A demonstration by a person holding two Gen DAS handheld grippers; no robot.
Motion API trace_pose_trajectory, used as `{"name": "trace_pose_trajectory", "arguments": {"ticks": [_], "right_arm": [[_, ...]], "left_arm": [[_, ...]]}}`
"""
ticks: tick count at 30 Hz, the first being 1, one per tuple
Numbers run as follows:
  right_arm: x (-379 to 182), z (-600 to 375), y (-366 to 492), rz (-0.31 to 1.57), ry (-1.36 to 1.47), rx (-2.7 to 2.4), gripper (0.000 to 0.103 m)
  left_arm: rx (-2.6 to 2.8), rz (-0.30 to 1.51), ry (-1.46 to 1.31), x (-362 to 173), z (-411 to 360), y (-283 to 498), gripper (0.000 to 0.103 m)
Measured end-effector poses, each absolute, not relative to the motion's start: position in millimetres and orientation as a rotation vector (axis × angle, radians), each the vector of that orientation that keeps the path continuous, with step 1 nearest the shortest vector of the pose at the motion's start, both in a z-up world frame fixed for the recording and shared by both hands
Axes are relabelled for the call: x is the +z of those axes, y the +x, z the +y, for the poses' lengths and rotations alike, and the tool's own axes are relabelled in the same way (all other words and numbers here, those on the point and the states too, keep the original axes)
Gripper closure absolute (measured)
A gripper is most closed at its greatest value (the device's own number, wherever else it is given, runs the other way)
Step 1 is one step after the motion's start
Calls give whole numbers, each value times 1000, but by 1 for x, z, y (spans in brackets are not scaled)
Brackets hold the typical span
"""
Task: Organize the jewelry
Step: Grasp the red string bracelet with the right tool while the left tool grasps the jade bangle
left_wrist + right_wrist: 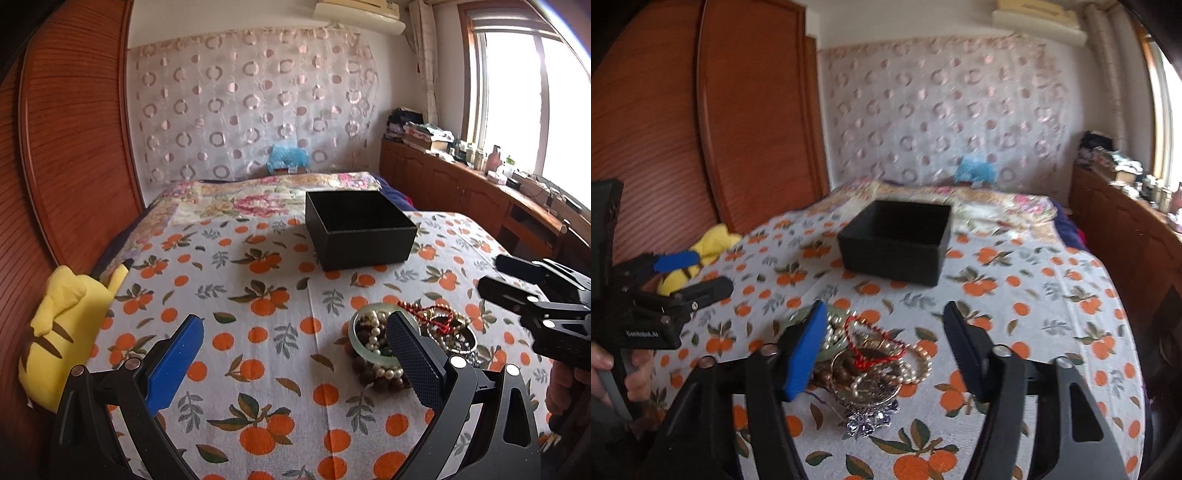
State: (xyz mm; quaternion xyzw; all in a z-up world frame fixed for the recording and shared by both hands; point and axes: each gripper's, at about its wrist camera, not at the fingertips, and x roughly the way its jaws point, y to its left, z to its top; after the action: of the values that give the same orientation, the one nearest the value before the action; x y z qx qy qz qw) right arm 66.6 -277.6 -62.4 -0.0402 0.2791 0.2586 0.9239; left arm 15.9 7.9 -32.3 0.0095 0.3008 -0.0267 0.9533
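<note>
A yellow plush toy [70, 328] lies at the bed's left edge. The left tool [295, 354] hangs wide with nothing between its fingers. The jewelry pile [871, 362] sits on the orange-print bedspread [258, 295], before the open black box [360, 229]. The right tool [886, 354] gapes partway above the pile, gripping nothing.

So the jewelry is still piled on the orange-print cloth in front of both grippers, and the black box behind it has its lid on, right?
Not quite. The black box has no lid on: the left wrist view looks straight into its open, empty inside. The rest holds: the jewelry pile lies on the orange-print cloth in front of both grippers.
</note>
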Motion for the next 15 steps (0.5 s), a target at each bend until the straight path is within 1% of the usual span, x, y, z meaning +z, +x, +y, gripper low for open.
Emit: {"name": "trace_pose_trajectory", "arguments": {"ticks": [1, 2, 4, 5, 7, 9, 15], "right_arm": [[-65, -274, 70, 594, -93, 549, 47], [-68, -271, 72, 608, -103, 562, 48], [-74, -263, 76, 635, -128, 591, 56], [-78, -259, 79, 656, -140, 605, 57], [-84, -252, 83, 690, -160, 628, 64], [-90, -245, 85, 712, -183, 649, 66], [-98, -234, 95, 761, -240, 678, 79]], "left_arm": [[-57, 618, 21, -34, 8, 17, 7], [-59, 626, 21, -36, 8, 18, 7], [-68, 640, 22, -39, 8, 21, 7], [-72, 649, 26, -41, 8, 22, 7], [-79, 665, 35, -45, 8, 24, 7], [-82, 678, 40, -48, 8, 26, 7], [-98, 724, 42, -59, 8, 31, 7]]}}
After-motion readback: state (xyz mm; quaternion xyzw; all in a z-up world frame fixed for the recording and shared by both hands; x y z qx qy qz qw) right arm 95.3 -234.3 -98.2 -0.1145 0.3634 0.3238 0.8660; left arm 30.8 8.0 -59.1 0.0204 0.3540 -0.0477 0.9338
